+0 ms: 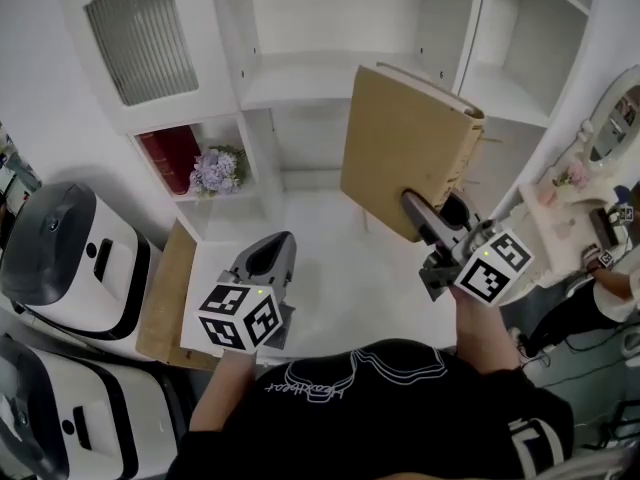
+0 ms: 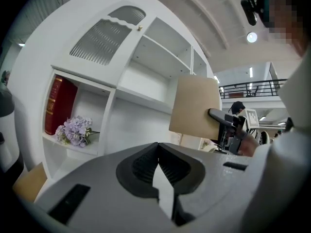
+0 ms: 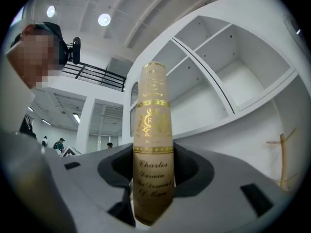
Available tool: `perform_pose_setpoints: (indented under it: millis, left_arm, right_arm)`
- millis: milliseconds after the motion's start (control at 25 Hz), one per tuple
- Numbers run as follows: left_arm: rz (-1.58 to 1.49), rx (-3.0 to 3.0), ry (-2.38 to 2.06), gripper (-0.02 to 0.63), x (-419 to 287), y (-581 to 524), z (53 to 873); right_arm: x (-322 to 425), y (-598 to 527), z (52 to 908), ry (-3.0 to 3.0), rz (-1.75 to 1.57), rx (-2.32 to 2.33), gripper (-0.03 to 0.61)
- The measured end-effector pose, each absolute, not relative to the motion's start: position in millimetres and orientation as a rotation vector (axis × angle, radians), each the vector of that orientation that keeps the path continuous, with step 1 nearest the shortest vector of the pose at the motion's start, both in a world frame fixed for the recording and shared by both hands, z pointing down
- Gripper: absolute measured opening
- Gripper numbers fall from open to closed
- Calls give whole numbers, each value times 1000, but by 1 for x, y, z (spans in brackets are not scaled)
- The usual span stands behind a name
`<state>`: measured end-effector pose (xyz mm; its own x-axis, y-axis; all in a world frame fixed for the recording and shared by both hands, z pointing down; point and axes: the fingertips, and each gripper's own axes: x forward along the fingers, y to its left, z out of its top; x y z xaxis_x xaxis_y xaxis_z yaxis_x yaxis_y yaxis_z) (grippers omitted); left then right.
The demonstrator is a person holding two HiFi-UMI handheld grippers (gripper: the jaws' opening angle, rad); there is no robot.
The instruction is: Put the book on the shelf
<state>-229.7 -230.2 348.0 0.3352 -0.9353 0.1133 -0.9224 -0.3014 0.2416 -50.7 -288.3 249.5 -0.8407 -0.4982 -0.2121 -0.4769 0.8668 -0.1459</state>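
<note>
A tan hardback book is held upright in the air in front of the white shelf unit, level with its middle compartments. My right gripper is shut on the book's lower edge. In the right gripper view the book's spine, with gold print, stands clamped between the jaws. In the left gripper view the same book shows as a tan cover before the shelves. My left gripper hangs lower and to the left, shut with nothing in it.
A red book and a bunch of purple flowers occupy the lower left compartment. Two white appliances stand at the left beside a wooden board. A dressing table with a mirror is at the right.
</note>
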Motion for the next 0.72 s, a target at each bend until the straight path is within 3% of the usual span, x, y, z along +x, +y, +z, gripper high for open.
perform_pose_setpoints:
  millis: [720]
  left_arm:
    - [-42, 2474, -1437, 2, -257, -277, 358]
  right_arm:
    - [-64, -329, 145, 2626, 192, -1084, 201]
